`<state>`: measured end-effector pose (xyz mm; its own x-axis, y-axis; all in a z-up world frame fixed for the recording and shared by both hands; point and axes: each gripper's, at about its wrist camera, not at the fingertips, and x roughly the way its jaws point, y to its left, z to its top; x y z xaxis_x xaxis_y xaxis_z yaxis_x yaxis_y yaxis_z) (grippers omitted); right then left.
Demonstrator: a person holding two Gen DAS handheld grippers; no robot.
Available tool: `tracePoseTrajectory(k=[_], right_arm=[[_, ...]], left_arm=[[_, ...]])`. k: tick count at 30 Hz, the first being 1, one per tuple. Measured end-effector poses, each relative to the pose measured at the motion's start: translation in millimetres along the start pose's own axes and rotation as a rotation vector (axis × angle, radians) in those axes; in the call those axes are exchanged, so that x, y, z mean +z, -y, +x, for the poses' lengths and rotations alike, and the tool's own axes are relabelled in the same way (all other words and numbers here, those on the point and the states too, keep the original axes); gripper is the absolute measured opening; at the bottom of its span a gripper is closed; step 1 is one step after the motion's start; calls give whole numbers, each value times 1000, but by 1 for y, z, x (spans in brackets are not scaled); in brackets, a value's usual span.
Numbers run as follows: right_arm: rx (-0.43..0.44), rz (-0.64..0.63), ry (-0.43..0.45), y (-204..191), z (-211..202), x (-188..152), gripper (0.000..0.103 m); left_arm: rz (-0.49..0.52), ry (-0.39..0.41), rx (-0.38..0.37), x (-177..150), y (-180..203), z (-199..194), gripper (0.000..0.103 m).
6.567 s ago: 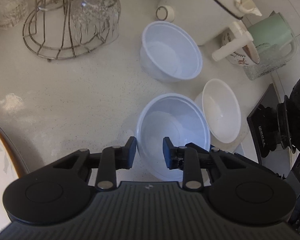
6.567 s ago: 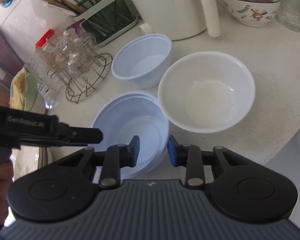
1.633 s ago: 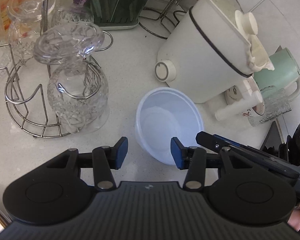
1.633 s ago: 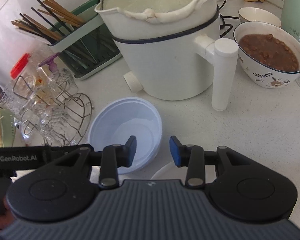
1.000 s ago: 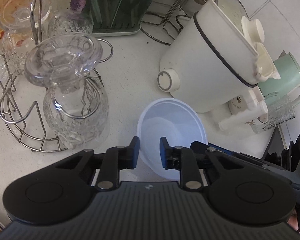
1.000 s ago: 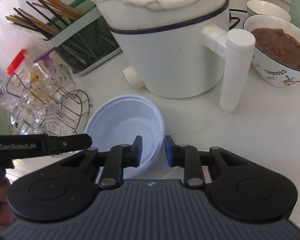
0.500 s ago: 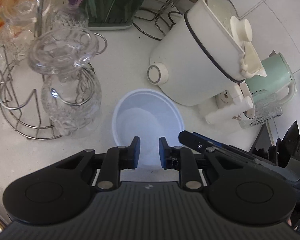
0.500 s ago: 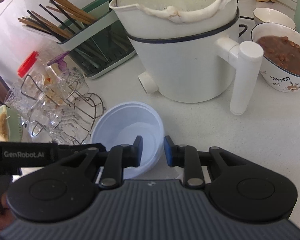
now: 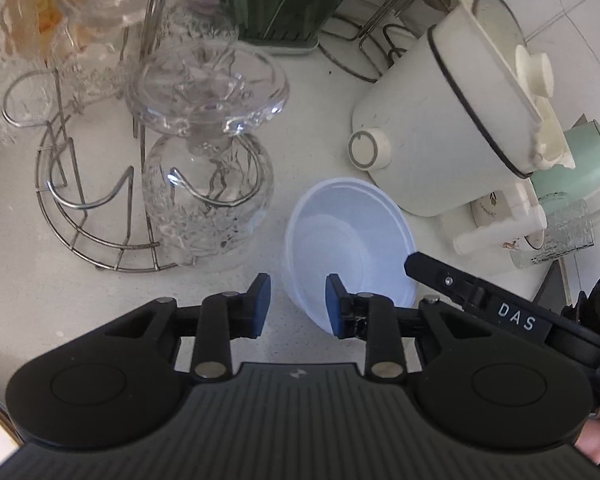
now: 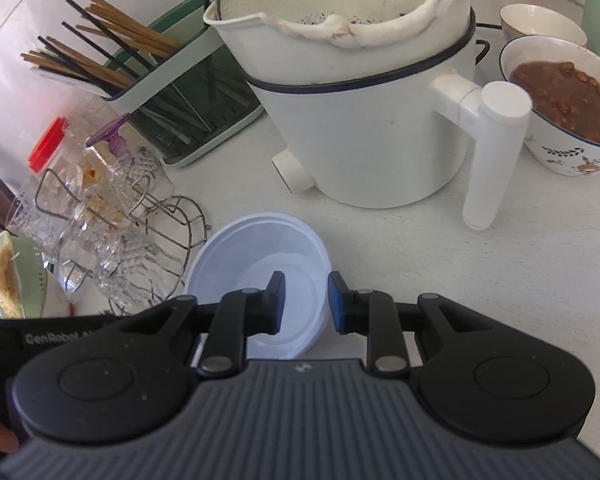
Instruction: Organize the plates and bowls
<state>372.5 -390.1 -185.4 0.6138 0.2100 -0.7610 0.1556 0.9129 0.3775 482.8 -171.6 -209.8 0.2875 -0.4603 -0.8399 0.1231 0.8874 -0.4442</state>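
- Pale blue bowl is sitting on the white counter, between glass rack and white cooker.
- Left gripper is straddling the bowl's near rim, fingers spread, gripping nothing.
- Right gripper is straddling the right rim, likewise released.
- Chopstick caddy is standing behind.

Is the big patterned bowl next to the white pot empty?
No, in the right wrist view the patterned bowl beside the white pot is filled with a brown, lumpy food.

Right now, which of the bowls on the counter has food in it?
The patterned ceramic bowl right of the white pot's handle holds brown stew. The pale blue plastic bowl at the jaws is empty; the small white bowl behind shows no contents.
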Motion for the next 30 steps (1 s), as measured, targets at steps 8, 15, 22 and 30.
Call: tracePoseTrajectory(k=[8, 15, 22, 30], right_arm=[[-8, 28, -36, 6, 18, 2, 23], [5, 22, -40, 8, 24, 3, 8], [5, 34, -50, 6, 25, 1, 8], [5, 33, -35, -1, 13, -4, 8]], left_arm=[[12, -17, 13, 7, -6, 7, 33], [-34, -23, -55, 6, -20, 10, 32], [-48, -38, -49, 5, -26, 12, 17], [-40, -29, -64, 0, -25, 2, 13]])
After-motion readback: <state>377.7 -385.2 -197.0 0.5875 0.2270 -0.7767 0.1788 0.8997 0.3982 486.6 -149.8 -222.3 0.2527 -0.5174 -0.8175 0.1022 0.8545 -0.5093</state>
